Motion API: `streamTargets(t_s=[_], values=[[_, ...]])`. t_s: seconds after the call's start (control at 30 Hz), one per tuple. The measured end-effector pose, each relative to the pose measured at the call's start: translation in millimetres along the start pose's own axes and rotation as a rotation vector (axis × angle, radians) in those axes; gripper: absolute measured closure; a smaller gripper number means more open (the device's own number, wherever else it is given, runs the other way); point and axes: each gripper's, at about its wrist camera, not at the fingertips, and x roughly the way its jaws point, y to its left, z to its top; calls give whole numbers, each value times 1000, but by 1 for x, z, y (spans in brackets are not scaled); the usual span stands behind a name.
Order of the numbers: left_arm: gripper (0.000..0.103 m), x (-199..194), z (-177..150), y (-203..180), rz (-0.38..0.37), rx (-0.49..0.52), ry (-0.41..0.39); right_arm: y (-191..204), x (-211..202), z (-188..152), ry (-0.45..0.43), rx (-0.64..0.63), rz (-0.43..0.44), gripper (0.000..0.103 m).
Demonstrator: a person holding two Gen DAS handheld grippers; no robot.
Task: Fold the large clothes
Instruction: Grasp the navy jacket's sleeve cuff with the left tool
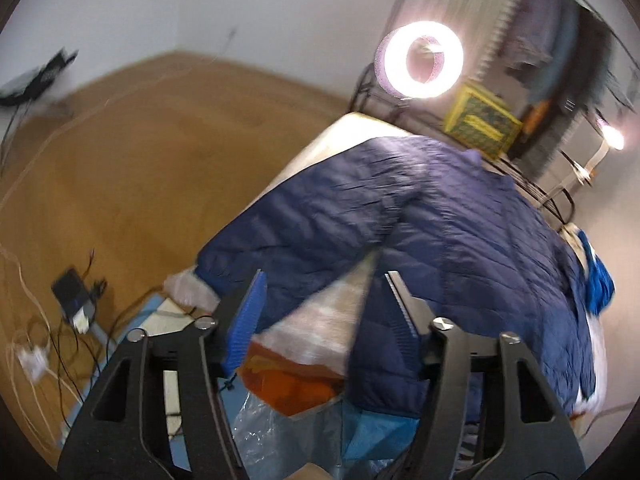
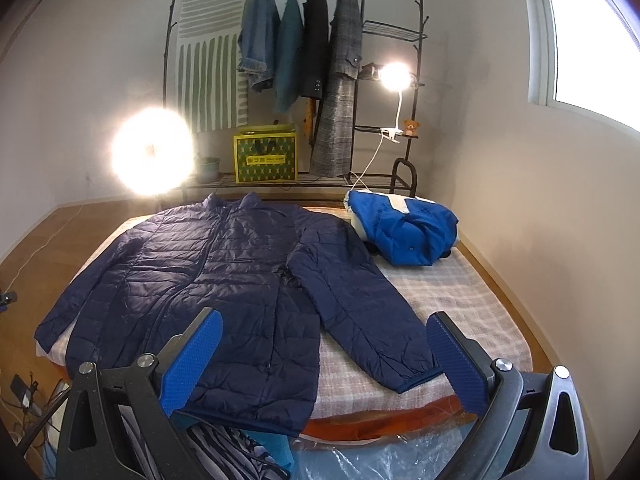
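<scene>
A navy quilted jacket [image 2: 224, 264] lies front up and spread flat on the checked bed [image 2: 460, 304], both sleeves out to the sides. My right gripper [image 2: 325, 314] hovers open over the jacket's hem, its right finger near the right sleeve's cuff [image 2: 416, 376]. In the blurred left wrist view the jacket [image 1: 440, 220] runs across the bed, and its left sleeve [image 1: 288, 232] reaches toward the bed's corner. My left gripper [image 1: 325, 274] is tilted down just short of that sleeve, jaws apart, with no cloth pressed between the pads.
A crumpled blue and white jacket [image 2: 404, 228] sits at the bed's far right corner. Behind the bed stand a clothes rack [image 2: 304, 40] with hung coats, a yellow box [image 2: 266, 158] and a ring light [image 2: 152, 156]. Cables [image 1: 60, 320] lie on the wooden floor at left.
</scene>
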Motion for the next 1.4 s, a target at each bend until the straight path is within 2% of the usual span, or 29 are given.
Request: streamTargets(t_s=[0.2, 0.27, 0.43, 0.57, 0.8, 0.9, 1.07, 1.23, 1.4], values=[[46, 54, -2, 70, -34, -202, 124, 15, 4, -4, -44, -3, 11, 0], [55, 71, -4, 87, -54, -269, 162, 19, 5, -4, -51, -12, 11, 0], [57, 107, -11, 114, -89, -376, 237, 31, 7, -4, -46, -36, 23, 0], [57, 126, -17, 119, -108, -409, 281, 41, 7, -2, -40, -51, 24, 0], [60, 145, -24, 125, -108, -453, 314, 58, 1, -1, -34, -69, 30, 0], [69, 147, -24, 125, -101, -443, 306, 64, -2, -2, -36, -79, 34, 0], [96, 145, -19, 124, -111, -436, 289, 75, -8, 0, -44, -93, 41, 0], [101, 133, -5, 115, -139, -390, 246, 86, -17, 9, -73, -108, 55, 1], [102, 105, 25, 96, -239, -330, 194, 91, -23, 24, -92, -72, 91, 6]])
